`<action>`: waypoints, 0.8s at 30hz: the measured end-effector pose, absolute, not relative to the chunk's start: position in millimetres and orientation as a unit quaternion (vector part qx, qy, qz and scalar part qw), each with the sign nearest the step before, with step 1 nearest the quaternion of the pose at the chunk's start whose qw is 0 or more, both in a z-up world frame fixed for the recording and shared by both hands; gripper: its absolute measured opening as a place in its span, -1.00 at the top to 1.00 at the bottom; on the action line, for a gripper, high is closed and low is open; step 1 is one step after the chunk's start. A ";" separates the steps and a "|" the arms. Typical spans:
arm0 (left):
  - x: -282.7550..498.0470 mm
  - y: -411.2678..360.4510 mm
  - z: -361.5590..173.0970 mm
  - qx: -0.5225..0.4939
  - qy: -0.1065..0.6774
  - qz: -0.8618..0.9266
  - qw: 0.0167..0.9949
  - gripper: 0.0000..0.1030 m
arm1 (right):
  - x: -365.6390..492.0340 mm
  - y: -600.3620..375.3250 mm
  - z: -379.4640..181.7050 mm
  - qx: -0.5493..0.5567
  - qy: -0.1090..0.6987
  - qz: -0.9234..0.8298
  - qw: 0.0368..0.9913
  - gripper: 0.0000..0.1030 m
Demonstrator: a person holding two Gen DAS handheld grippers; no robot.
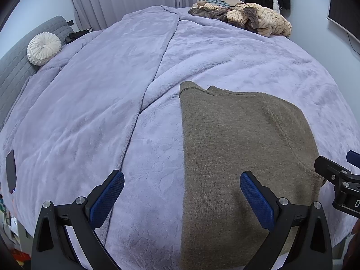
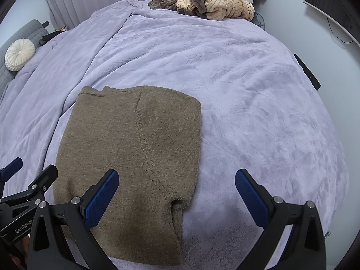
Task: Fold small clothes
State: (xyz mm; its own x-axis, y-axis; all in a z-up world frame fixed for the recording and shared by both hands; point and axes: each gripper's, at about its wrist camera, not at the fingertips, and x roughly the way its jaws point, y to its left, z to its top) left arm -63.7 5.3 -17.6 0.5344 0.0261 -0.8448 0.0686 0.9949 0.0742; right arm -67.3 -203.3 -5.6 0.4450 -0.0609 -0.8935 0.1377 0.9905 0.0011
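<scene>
**Both grippers spread over the brown sweater, near end closest to you**

You've got the brown sweater [image 2: 132,153] lying flat on the lavender blanket [image 2: 258,112], already narrowed into a long panel, sleeve tucked in along its right side by the look of that curved seam. Its long axis runs straight away from you, near hem under the tools, collar end at the far side.

Your left gripper [image 1: 182,199] hangs with its jaws wide apart, holding nothing; its right finger sits above the knit, its left finger over bare blanket, so it straddles the sweater's left edge. Your right gripper [image 2: 176,198] is just as released and mirrors that: left finger over the cloth, right finger over blanket, straddling the right edge near the cuff fold. Whether any pad touches the fabric, I can't tell.

So the garment lies ahead of and between the two tools, each about equally near its own corner. My read: the next fold goes lengthwise, near hem carried to the far collar, and that calls for both hands pinching their near corners together.

Far right, the heap of unfolded clothes [image 1: 243,16] waits by the bed's edge, well apart from the sweater. A round white cushion [image 1: 43,48] sits far left.
</scene>
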 end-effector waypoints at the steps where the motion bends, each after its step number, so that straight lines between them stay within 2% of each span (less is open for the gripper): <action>1: -63.7 5.3 -17.5 0.049 0.482 -0.012 0.875 -1.00 | -67.2 -202.9 -5.5 0.036 0.524 -0.059 0.849 -0.99; 24: -61.9 8.8 -16.4 0.042 0.483 -0.017 0.875 -1.00 | -64.5 -200.1 -8.2 0.031 0.528 -0.056 0.847 -0.99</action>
State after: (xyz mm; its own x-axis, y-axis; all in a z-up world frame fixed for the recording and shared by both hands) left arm -61.9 8.8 -16.4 0.5336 0.0109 -0.8457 0.0706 0.9959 0.0574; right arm -64.5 -200.1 -8.2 0.4371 -0.0623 -0.8972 0.1282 0.9917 -0.0064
